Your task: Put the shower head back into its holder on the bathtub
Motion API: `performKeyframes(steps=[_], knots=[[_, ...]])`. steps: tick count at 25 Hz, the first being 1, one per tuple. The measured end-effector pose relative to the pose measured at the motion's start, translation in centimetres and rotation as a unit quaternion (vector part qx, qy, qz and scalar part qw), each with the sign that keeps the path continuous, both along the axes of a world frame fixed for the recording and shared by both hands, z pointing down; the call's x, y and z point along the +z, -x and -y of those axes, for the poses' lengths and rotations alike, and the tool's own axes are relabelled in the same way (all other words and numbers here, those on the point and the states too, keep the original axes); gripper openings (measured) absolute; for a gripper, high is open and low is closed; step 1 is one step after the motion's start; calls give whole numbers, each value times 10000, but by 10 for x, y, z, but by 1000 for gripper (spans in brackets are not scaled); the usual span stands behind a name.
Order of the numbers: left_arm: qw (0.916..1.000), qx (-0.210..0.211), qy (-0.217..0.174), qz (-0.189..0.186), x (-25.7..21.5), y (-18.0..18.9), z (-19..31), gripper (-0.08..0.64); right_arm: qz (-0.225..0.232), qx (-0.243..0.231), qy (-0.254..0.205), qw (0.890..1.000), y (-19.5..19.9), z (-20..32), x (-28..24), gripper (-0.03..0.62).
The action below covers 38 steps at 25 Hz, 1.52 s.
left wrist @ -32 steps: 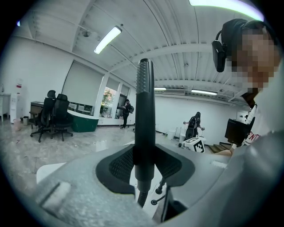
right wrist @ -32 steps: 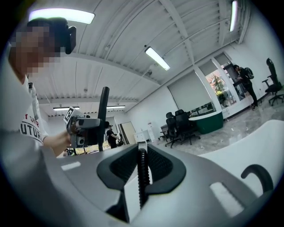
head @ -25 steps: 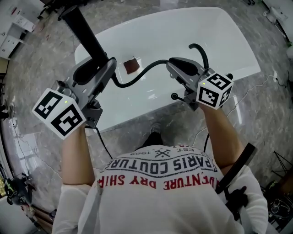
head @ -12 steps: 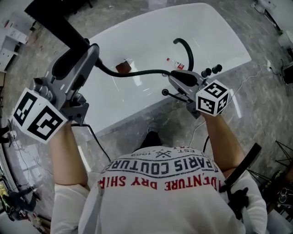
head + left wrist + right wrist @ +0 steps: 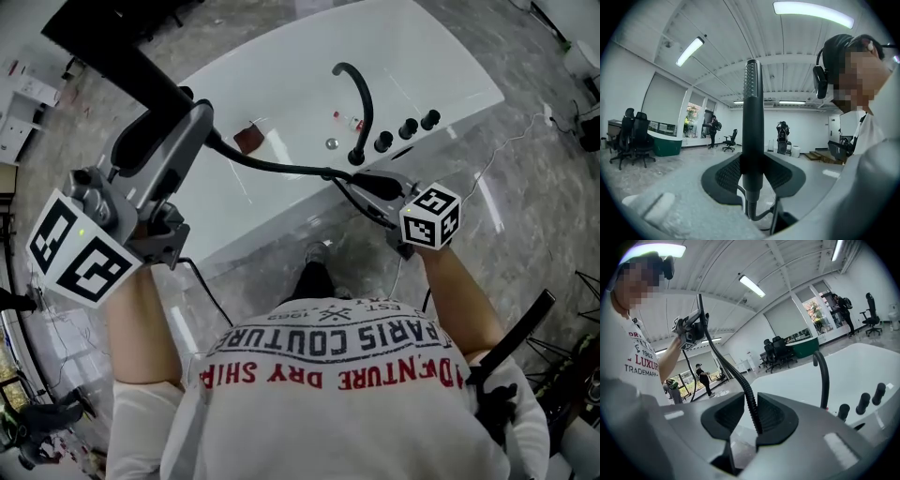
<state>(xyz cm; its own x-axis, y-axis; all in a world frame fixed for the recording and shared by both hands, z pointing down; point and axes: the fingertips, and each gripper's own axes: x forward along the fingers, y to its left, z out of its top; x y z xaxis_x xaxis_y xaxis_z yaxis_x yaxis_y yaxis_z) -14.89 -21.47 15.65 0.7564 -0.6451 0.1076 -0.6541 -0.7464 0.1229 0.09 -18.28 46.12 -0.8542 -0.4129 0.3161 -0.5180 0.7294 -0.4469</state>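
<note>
The long black stick-shaped shower head (image 5: 122,56), clamped at its handle in the left gripper (image 5: 752,164), is held at the far left outside the white bathtub (image 5: 441,56), which holds a brown square block (image 5: 247,139), while its black ribbed hose (image 5: 281,167) lies loose between the right gripper's (image 5: 747,406) jaws, which have just been opening.

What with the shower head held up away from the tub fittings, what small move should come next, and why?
Probably swing the left gripper with its clamped shower head down toward the knobs on the bathtub rim. It is raised well left of them, and the right gripper's jaws, just opening, sit loosely around the hose, so it can slide.
</note>
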Motion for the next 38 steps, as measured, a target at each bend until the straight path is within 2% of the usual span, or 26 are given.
performKeyframes(steps=[3, 7, 12, 15, 19, 24, 28, 31, 33, 34, 36, 38], knots=[[9999, 143, -53, -32, -13, -20, -9, 141, 24, -116, 110, 9999, -4, -26, 14, 94], [9987, 424, -199, 203, -22, -64, -24, 141, 230, -127, 126, 9996, -13, -55, 27, 112], [9966, 567, -390, 445, -33, -83, -35, 141, -156, -154, -83, 9997, -26, -83, 54, 173], [9949, 721, -495, 493, -37, -90, -39, 141, -277, -168, 255, 9992, -34, -99, 92, 181], [9934, 829, -571, 548, -67, -104, -16, 141, -366, -281, 811, 9956, -37, -114, 121, 201], [9946, 694, -535, 559, -74, -95, 1, 141, -444, -614, 930, 9928, -12, -132, 145, 210], [9960, 499, -495, 559, -67, -77, 6, 141, -505, -1044, 786, 9901, 12, -140, 157, 211], [9967, 358, -468, 562, -62, -65, 11, 141, -572, -1107, 712, 9896, 29, -130, 162, 210], [9970, 269, -453, 566, -60, -57, 15, 141, -665, -1052, 738, 9895, 39, -120, 166, 197], [9971, 226, -447, 569, -60, -53, 17, 141, -739, -1008, 730, 9895, 40, -116, 169, 170], [9973, 142, -435, 577, -60, -46, 21, 141, -867, -858, 665, 9903, 35, -109, 172, 55], [9974, 59, -425, 585, -60, -40, 25, 141, -849, -659, 665, 9920, 23, -104, 169, 41]])
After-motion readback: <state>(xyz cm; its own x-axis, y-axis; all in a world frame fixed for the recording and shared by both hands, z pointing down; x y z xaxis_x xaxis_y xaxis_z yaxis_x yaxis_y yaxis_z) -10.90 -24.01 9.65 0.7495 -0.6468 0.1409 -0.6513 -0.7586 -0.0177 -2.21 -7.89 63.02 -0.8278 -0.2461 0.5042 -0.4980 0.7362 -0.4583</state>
